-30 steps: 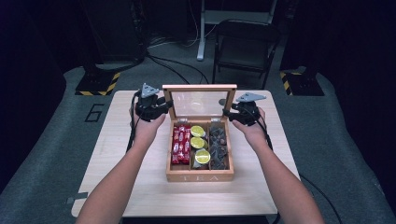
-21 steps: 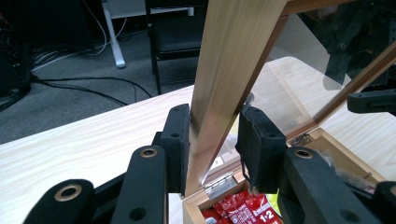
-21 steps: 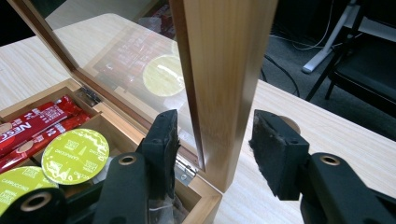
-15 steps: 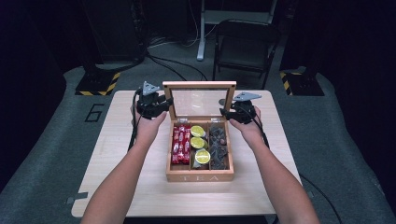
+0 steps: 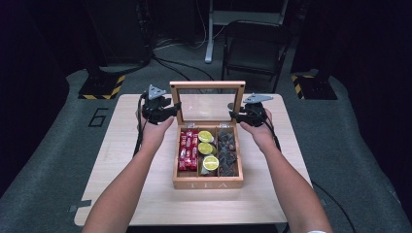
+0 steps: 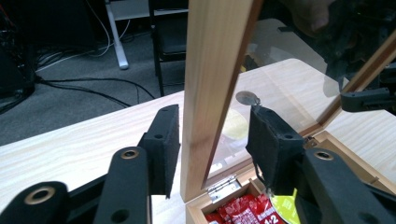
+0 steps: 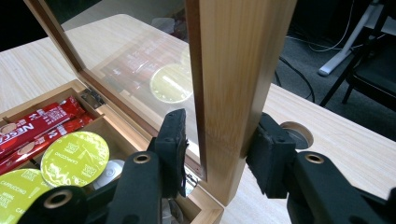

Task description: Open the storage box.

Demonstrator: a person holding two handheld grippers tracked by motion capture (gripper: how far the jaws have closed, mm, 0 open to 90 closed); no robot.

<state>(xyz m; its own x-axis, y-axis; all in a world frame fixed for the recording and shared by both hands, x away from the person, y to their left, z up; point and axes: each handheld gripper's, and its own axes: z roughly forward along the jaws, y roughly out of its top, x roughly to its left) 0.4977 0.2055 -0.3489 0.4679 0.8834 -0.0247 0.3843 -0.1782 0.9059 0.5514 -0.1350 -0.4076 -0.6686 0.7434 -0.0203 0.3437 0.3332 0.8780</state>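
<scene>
A wooden tea box (image 5: 208, 183) stands in the middle of the table, its glass lid (image 5: 206, 84) raised upright. Inside lie red sachets (image 5: 187, 150), yellow-green capsules (image 5: 205, 148) and dark packets (image 5: 227, 153). My left gripper (image 5: 170, 108) is at the lid's left edge, open. In the left gripper view its jaws straddle the lid's wooden frame (image 6: 205, 93) with a gap on the glass side. My right gripper (image 5: 234, 115) is at the lid's right edge, also open. Its jaws stand close on both sides of the frame (image 7: 233, 84).
The light wood table (image 5: 121, 170) has a round cable hole (image 7: 296, 133) behind the box on the right. A folding chair (image 5: 252, 48) and cables lie on the floor beyond the far edge. Both forearms reach in from the near side.
Both grippers have moved slightly inward to the lid's side edges, the right one more. The lid still stands upright.
</scene>
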